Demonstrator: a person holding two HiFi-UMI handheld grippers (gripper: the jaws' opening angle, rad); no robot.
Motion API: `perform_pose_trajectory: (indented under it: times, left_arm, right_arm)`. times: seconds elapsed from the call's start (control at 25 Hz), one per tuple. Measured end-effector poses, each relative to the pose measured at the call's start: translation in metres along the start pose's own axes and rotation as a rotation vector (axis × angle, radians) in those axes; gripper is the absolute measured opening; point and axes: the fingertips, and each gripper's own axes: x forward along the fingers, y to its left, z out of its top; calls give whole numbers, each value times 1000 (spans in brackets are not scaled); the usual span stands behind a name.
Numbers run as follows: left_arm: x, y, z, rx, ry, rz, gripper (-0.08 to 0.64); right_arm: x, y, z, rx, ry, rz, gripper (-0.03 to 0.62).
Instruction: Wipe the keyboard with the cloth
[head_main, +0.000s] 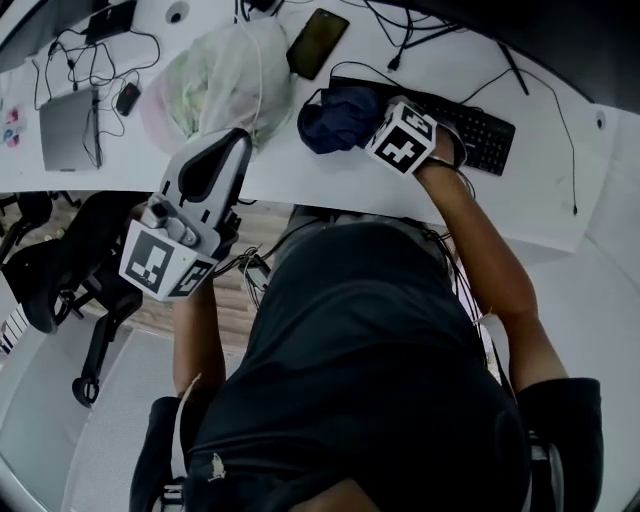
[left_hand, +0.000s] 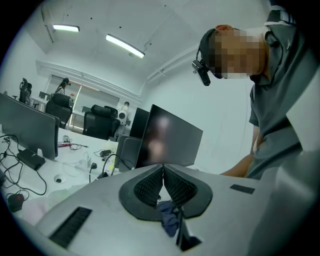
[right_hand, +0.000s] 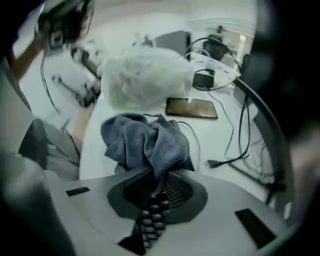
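The dark blue cloth (head_main: 335, 118) lies bunched on the left end of the black keyboard (head_main: 478, 133) on the white desk. My right gripper (head_main: 362, 122) is shut on a fold of the cloth (right_hand: 145, 142), and keyboard keys (right_hand: 150, 220) show beneath its jaws. My left gripper (head_main: 236, 146) hangs at the desk's front edge, left of the cloth, pointing up and away. In the left gripper view its jaws (left_hand: 163, 172) are shut with nothing between them, and a bit of the cloth (left_hand: 170, 218) shows below.
A full plastic bag (head_main: 222, 82) sits left of the cloth, with a phone (head_main: 318, 42) behind it. A silver device (head_main: 68, 128) and cables lie at the far left. Monitors (left_hand: 170, 142) stand on the desk. An office chair (head_main: 70, 270) stands on the floor at left.
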Motion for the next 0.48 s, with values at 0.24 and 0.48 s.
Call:
perform_pose_trajectory:
  times: [0.24, 0.48]
  left_arm:
    - [10, -12, -1, 6, 11, -16, 12]
    - [7, -8, -1, -1, 23, 4, 12]
  right_arm:
    - [33, 31, 63, -214, -171, 44, 225]
    - [27, 9, 20, -134, -194, -55, 55]
